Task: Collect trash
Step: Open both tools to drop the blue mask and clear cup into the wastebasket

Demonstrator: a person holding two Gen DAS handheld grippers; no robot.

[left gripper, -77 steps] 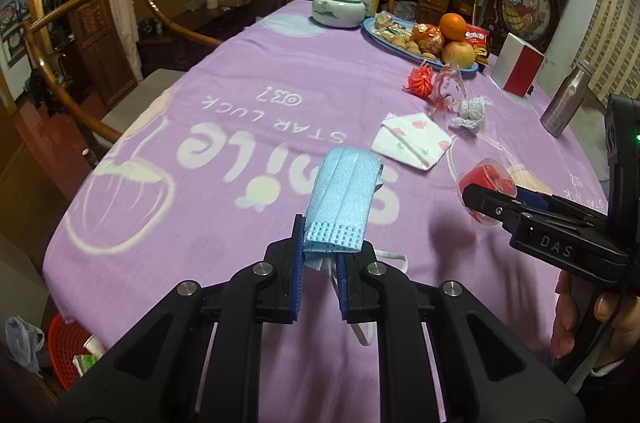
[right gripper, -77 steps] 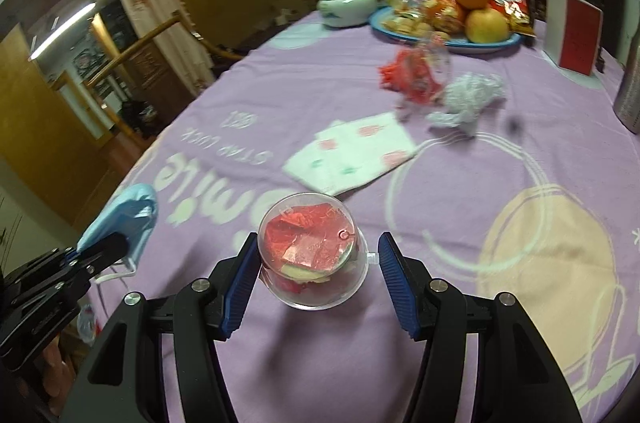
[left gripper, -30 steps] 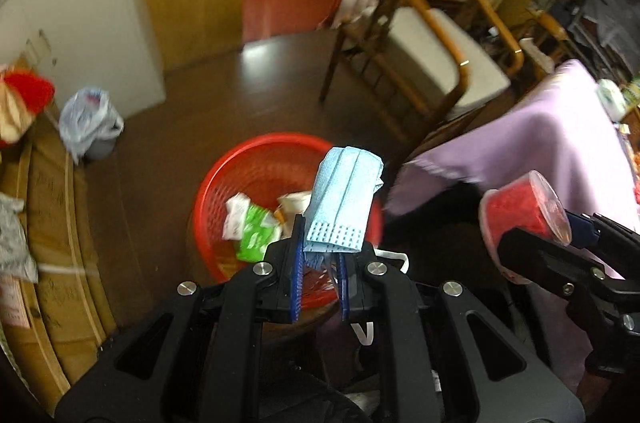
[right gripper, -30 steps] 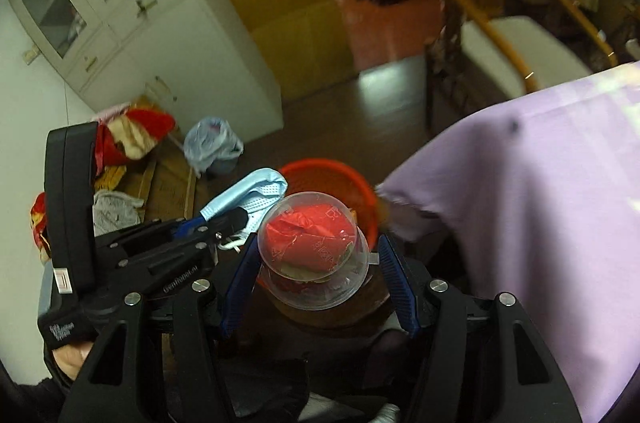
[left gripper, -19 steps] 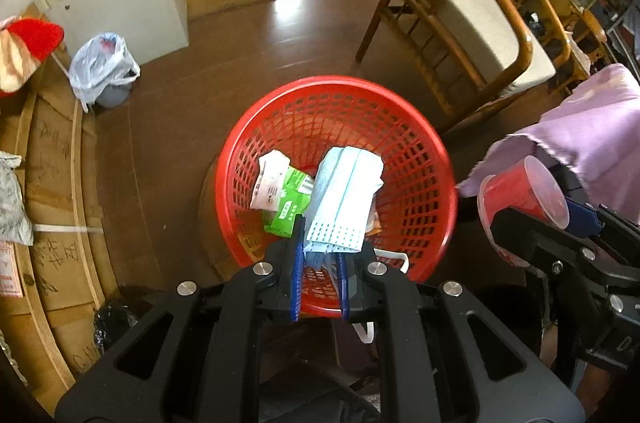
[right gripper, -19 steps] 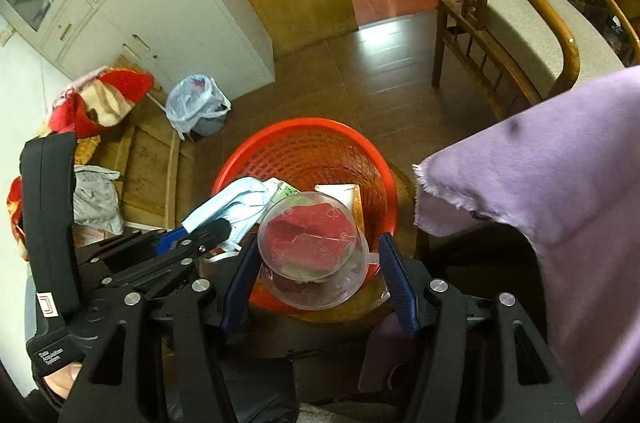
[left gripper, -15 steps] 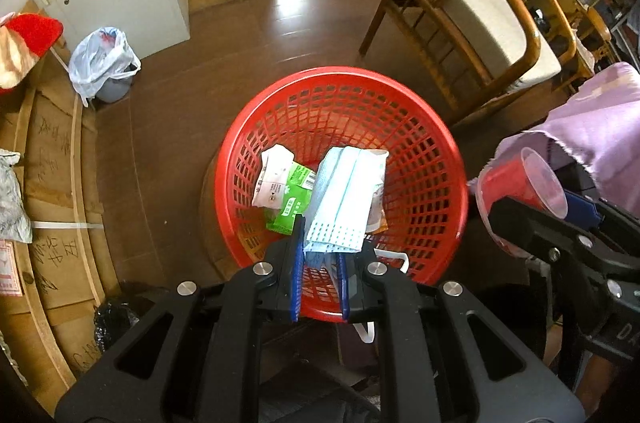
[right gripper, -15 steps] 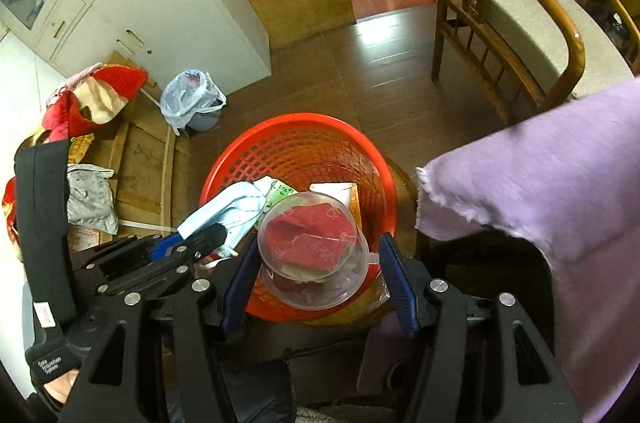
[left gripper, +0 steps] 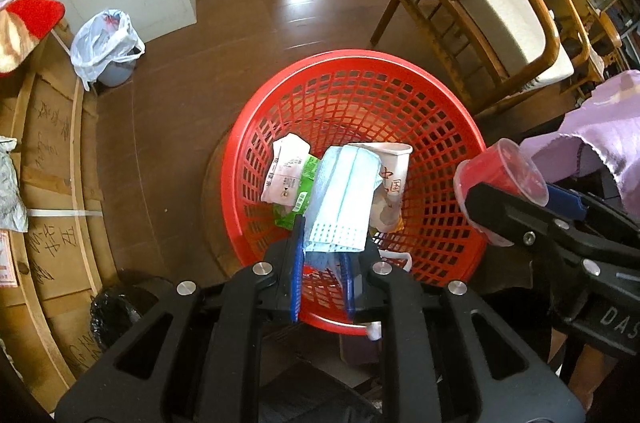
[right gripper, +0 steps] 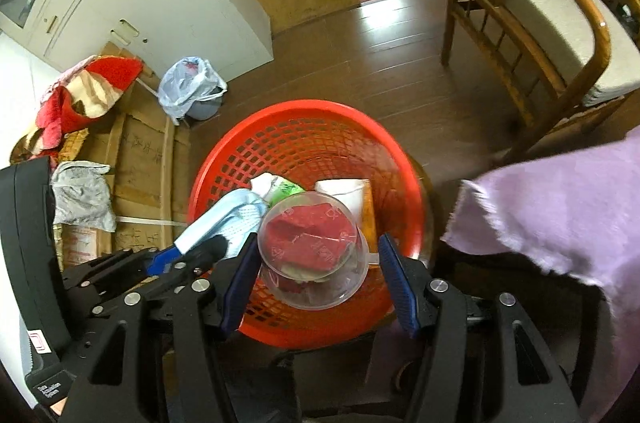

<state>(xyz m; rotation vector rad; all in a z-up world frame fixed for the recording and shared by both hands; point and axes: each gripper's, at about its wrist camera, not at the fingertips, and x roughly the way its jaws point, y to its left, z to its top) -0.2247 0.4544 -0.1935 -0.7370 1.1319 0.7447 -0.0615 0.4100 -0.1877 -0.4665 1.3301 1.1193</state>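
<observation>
Left view: left claw (left gripper: 322,275) still pinching the blue face mask (left gripper: 344,199), now right over the red basket (left gripper: 440,159), closer than before. Right view: right claw (right gripper: 318,281) still gripping the clear cup (right gripper: 316,255) of red scraps above the basket (right gripper: 304,111).

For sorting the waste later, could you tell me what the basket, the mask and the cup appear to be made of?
Basket: red moulded plastic, judging by its glossy open lattice walls.
Mask: probably non-woven fabric, matte pale blue, pleated with an embossed edge.
Cup: clear thin plastic, since the red wrapper inside shows through.
</observation>
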